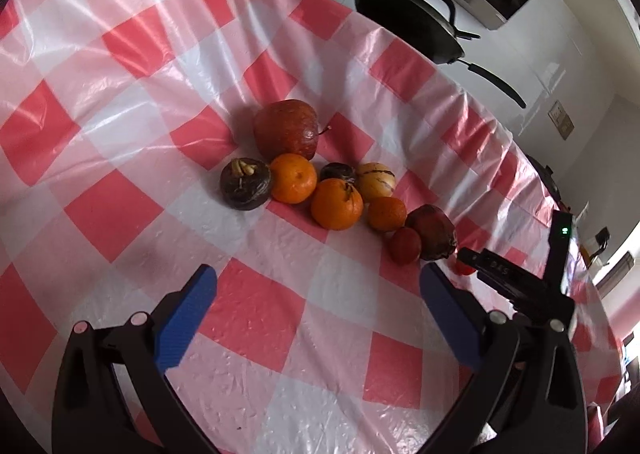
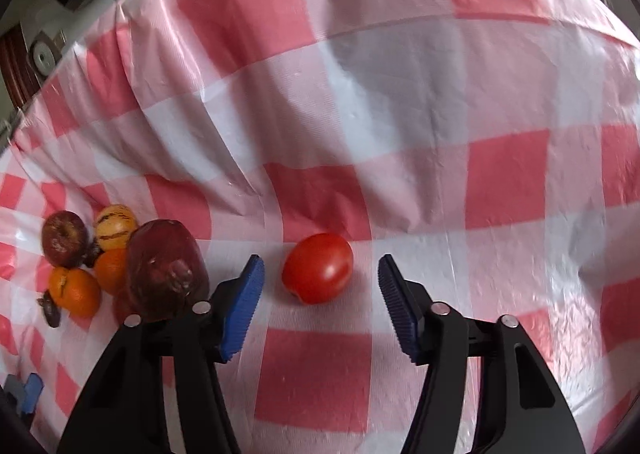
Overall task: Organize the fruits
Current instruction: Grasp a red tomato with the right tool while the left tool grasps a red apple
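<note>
A cluster of fruit lies on the red-and-white checked tablecloth (image 1: 120, 102): a red apple (image 1: 286, 130), a dark round fruit (image 1: 245, 184), three oranges (image 1: 337, 204), a yellow striped fruit (image 1: 376, 181) and a dark red fruit (image 1: 434, 230). My left gripper (image 1: 318, 272) hovers open in front of them with nothing between its blue pads. In the right wrist view a red tomato (image 2: 318, 268) rests on the cloth, apart from the cluster, with the dark red fruit (image 2: 166, 266) to its left. My right gripper (image 2: 320, 260) straddles the tomato, open, with a gap at each pad.
A black frying pan (image 1: 408, 22) sits on the white counter beyond the cloth's far edge. The cloth is wrinkled and folds upward behind the tomato (image 2: 240, 114). The right gripper's black frame (image 1: 516, 282) shows at the right of the left wrist view.
</note>
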